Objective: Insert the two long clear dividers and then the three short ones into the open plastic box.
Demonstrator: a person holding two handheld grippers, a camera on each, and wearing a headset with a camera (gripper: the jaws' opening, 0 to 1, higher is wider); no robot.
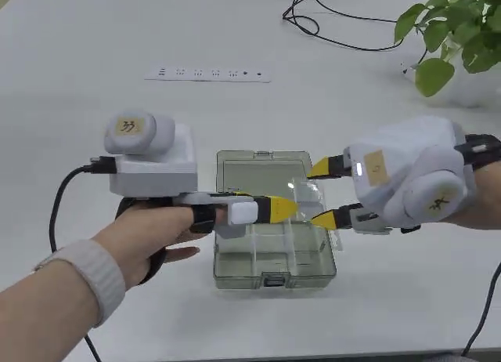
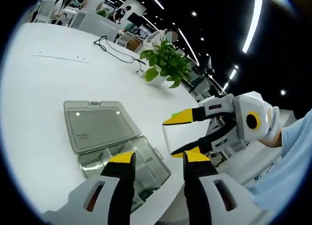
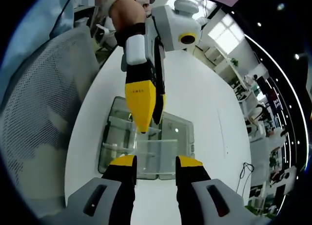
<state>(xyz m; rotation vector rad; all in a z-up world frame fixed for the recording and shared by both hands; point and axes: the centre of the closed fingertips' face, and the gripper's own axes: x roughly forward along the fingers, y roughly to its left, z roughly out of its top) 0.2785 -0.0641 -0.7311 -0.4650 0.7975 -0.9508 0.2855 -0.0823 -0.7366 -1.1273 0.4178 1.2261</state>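
The right gripper (image 1: 322, 193) has its fingers spread wide, clamping a clear divider (image 3: 161, 159) between their tips above the open plastic box (image 1: 235, 272) at mid-frame on the counter (image 1: 117, 33). The left gripper (image 2: 158, 157) has its fingers parted, holding nothing.

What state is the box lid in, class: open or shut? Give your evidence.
Open. The lid lies flat on the table behind the box, whose inside is exposed.
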